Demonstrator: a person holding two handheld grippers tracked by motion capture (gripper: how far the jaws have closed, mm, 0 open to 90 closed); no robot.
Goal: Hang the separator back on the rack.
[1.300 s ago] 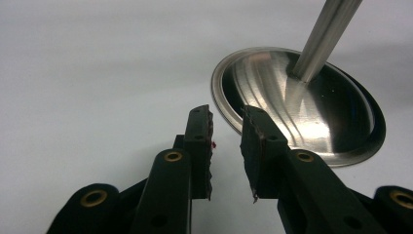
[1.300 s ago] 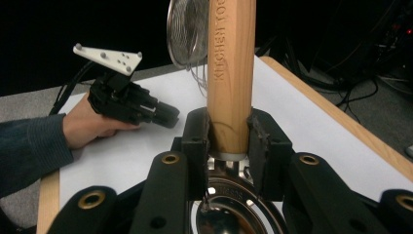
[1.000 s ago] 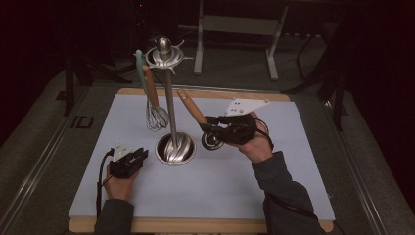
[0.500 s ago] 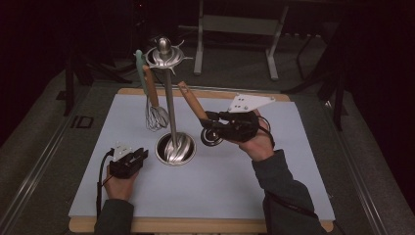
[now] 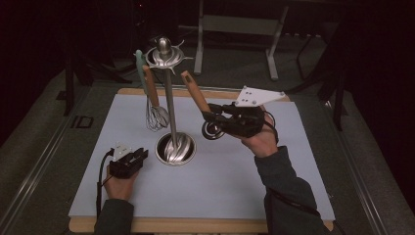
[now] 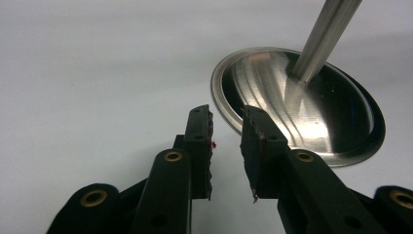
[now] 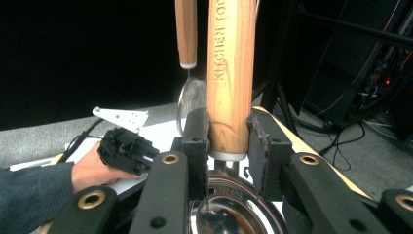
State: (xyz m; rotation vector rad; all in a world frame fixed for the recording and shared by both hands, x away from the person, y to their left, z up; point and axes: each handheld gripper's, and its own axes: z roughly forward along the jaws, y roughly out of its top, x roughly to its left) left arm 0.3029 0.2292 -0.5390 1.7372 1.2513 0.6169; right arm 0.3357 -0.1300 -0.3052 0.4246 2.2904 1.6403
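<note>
A steel utensil stand [image 5: 174, 148] rises on the pale blue mat, its pole [image 5: 169, 103] ending in a hooked crown [image 5: 164, 51]. From that crown hangs a whisk [image 5: 156, 117] with a wooden handle. My right gripper [image 5: 210, 117] is shut on a second wooden-handled utensil [image 5: 195, 93], held above the mat to the right of the pole, handle tilted up toward the crown. In the right gripper view the pads clamp the handle [image 7: 231, 73] just above its round metal head [image 7: 234, 209]. My left gripper [image 5: 139, 155] rests on the mat beside the stand's base [image 6: 316, 122], open [image 6: 226, 122] and holding nothing.
The mat lies on a wooden board [image 5: 195, 224] with dark floor around it. A metal frame [image 5: 235, 24] stands behind the table. Bare mat stretches in front of and to the right of the stand.
My right gripper has lifted the wooden-handled utensil upward, bringing the handle's end closer to the stand's crown. The left gripper has stayed where it was.
</note>
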